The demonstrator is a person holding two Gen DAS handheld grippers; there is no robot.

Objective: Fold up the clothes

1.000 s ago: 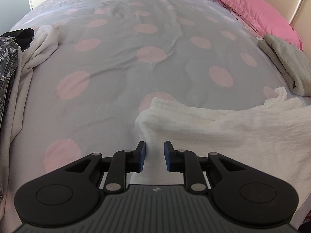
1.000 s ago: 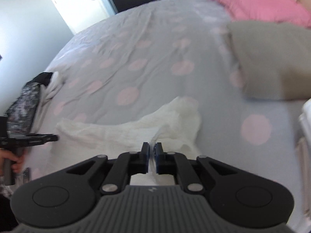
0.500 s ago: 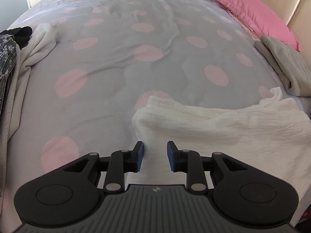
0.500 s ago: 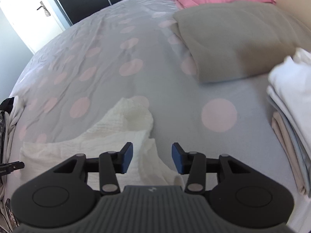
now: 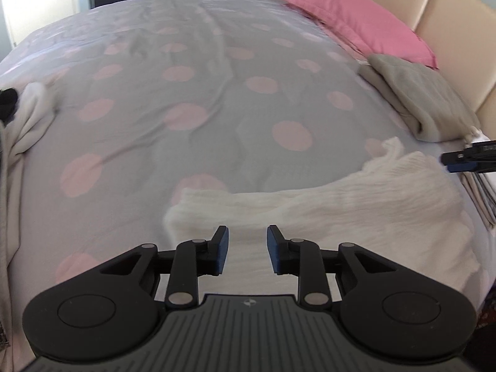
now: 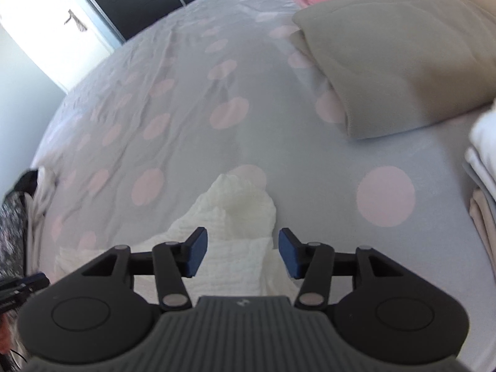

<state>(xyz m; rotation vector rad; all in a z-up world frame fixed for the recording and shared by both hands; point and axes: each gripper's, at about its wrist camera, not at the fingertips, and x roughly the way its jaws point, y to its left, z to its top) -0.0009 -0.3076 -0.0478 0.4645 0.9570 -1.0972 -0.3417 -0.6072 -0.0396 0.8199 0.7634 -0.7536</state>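
Since a second ago, when the right gripper (image 6: 241,252) was pinched shut on the white garment (image 5: 325,214) and the left gripper (image 5: 246,248) stood only narrowly parted over it, both have let go: each now has its jaws spread wide with nothing between them. The white garment lies released on the bed (image 5: 192,93), stretched as a long band from 6 o'clock toward 3 o'clock in the left wrist view, its bunched end at about 12 o'clock of the right gripper in the right wrist view. My reading is that a fold or a laying-out has just been set down, though the cloth looks rumpled rather than squared. A folded stack (image 6: 483,167) sits at 3 o'clock in the right view, a grey-beige folded piece (image 6: 393,59) at 1 o'clock, and loose clothes (image 5: 24,117) wait at 9 o'clock in the left view.
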